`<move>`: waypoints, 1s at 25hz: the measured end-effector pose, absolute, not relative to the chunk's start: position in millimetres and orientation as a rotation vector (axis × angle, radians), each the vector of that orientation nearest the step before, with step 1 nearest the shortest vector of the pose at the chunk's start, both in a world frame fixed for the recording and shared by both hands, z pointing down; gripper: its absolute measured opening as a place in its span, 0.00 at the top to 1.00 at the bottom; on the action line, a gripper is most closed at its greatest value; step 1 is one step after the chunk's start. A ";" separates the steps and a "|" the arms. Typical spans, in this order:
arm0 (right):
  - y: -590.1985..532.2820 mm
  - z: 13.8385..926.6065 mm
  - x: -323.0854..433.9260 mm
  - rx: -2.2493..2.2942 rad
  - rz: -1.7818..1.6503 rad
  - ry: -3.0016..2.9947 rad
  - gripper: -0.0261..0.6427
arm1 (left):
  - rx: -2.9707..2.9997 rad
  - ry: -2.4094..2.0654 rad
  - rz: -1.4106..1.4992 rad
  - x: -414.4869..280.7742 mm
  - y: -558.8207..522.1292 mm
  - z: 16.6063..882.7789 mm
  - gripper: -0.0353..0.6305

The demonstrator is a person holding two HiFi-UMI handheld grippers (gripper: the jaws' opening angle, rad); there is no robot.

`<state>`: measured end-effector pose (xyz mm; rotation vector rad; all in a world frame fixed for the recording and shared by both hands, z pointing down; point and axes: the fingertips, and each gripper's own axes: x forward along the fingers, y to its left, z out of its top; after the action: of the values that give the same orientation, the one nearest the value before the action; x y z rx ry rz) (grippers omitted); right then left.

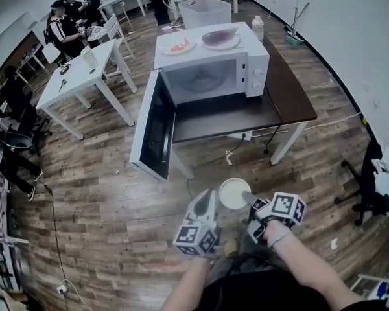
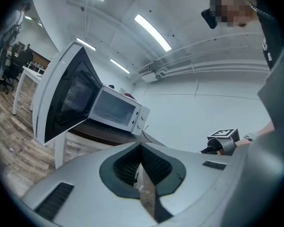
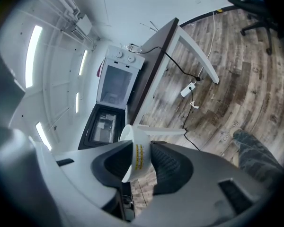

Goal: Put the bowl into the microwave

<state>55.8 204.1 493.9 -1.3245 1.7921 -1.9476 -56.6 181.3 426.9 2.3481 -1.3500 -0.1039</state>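
A white bowl hangs over the wooden floor, in front of the table. My right gripper is shut on its rim. In the right gripper view the bowl's wall sits pinched between the two dark pads of that gripper. The white microwave stands on the dark table, and its door is swung wide open to the left. My left gripper floats just left of the bowl. It is shut with nothing in it.
Two plates of food lie on top of the microwave, and a bottle stands behind it. A power strip and cable trail under the table. White tables with seated people are far left. An office chair is at right.
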 end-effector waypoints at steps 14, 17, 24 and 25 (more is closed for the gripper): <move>134.4 496.8 50.0 -1.261 -1.988 1.837 0.78 | 2.298 -1.411 -0.123 -58.0 119.3 434.2 0.95; 115.7 498.4 48.6 -1.251 -2.000 1.845 0.78 | 2.293 -1.424 -0.133 -57.8 100.0 433.8 0.95; 67.6 497.1 52.8 -1.233 -1.998 1.861 0.79 | 2.280 -1.436 -0.141 -51.5 54.4 437.3 0.95; 61.1 497.0 53.7 -1.230 -1.998 1.863 0.79 | 2.277 -1.438 -0.143 -50.2 47.9 437.6 0.95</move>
<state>53.7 61.1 497.0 -1.2299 1.8634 -1.9981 -50.2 47.9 437.6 2.2771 -1.4382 -0.1431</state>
